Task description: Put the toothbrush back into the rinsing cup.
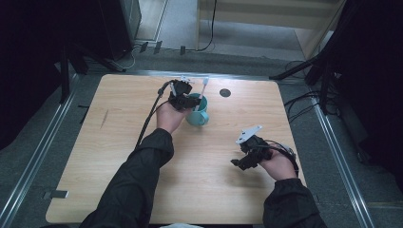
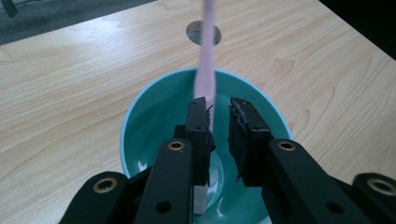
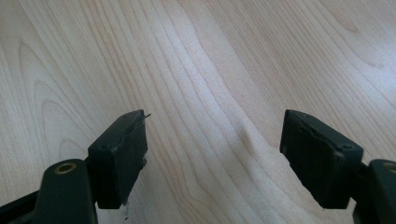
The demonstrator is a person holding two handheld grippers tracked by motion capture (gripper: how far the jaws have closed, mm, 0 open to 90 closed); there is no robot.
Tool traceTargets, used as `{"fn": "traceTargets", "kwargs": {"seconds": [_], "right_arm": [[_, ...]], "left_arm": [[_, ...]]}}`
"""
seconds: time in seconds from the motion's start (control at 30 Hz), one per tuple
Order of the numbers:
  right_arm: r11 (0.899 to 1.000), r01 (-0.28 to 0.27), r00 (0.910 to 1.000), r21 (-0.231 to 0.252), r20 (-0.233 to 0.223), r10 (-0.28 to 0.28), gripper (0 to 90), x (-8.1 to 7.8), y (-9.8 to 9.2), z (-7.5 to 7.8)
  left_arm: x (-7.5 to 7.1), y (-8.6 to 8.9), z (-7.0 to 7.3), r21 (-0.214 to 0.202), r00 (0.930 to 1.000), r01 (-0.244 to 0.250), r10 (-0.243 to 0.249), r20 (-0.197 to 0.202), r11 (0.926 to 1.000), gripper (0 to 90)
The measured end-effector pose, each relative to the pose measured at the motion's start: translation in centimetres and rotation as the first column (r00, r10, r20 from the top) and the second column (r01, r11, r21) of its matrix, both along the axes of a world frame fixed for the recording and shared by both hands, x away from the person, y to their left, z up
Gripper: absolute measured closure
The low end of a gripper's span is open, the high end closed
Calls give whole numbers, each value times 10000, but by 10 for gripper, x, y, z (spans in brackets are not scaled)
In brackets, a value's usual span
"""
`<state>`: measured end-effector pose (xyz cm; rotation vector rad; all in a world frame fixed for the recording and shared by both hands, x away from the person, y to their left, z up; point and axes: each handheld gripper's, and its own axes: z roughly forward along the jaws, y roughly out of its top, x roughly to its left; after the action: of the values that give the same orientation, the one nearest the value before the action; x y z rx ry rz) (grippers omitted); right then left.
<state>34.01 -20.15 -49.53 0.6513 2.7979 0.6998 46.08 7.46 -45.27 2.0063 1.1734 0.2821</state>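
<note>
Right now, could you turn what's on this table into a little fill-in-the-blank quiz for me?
1. The pink stick stands inside the ____ cup.
2. The cup sits on a ____ table.
3. The left tool hangs directly over the ____.
4. The right tool has its jaws wide ____, with nothing between them.

Missing words: teal; wooden; cup; open

No readable text, label, brand, number or sign anywhere: none on the teal cup (image 2: 154, 121), none on the pink stick (image 2: 206, 56) standing in that cup, none on the wooden table (image 1: 119, 156) around it.
</note>
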Motion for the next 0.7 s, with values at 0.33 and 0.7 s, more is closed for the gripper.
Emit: {"fn": "traceTargets", "kwargs": {"seconds": [0.33,0.7], "right_arm": [[10000,-11,10000,-6,-27,11,234,0,0,0],[10000,-7,10000,-84,-36,6,234,0,-1,-1]], "left_arm": [[-6,8,16,14,9997,212,-212,-121,9998,728],[-26,16,40,766,9909,1275,-1237,-526,9889,571]]}}
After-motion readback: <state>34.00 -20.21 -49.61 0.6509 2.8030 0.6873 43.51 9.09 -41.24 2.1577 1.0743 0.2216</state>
